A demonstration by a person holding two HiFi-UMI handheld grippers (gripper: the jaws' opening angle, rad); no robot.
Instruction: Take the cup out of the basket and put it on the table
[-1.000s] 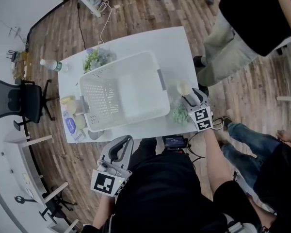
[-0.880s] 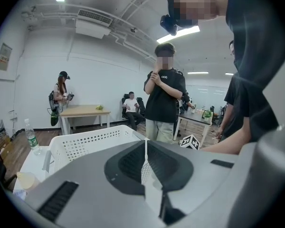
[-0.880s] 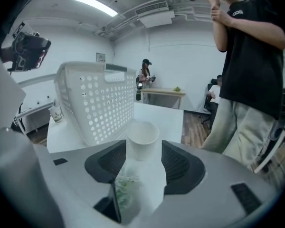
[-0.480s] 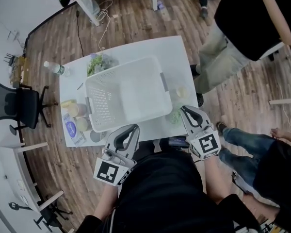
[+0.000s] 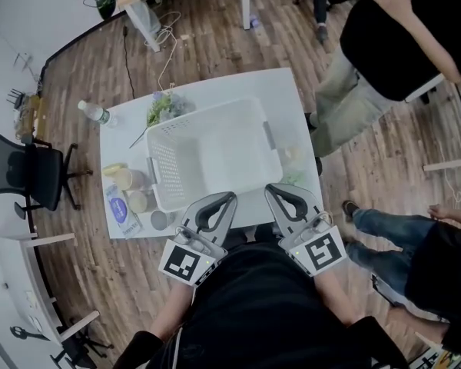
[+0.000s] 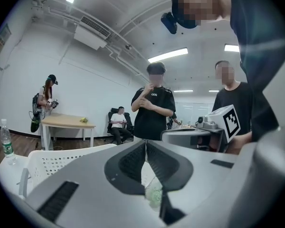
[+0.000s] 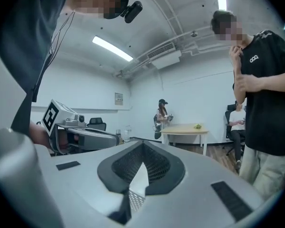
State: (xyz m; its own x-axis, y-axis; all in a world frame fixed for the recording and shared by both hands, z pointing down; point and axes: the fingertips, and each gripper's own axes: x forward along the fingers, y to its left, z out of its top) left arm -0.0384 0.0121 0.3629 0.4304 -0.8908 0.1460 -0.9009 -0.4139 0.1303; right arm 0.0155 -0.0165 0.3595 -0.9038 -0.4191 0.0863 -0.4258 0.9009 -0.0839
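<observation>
A cream cup [image 5: 294,154] stands upright on the white table [image 5: 284,91], just right of the white perforated basket [image 5: 215,156]. Nothing shows inside the basket. My right gripper [image 5: 272,190] hovers over the table's near edge, apart from the cup, its jaws shut with nothing between them. My left gripper [image 5: 228,197] is beside it at the basket's near rim, also shut and empty. In the left gripper view the closed jaws [image 6: 146,142] point over the basket [image 6: 61,158]. In the right gripper view the closed jaws [image 7: 142,144] point across the room.
Two more cups [image 5: 124,178] and a flat packet [image 5: 117,206] lie left of the basket. A water bottle [image 5: 96,113] and green sprigs [image 5: 163,106] sit at the far left corner, more greens [image 5: 292,177] by the cup. A person [image 5: 384,44] stands right of the table.
My right gripper has let go of the cup, drawn back toward me and shut. The left gripper has come forward to the table's near edge, still shut. The cup stays on the table.
</observation>
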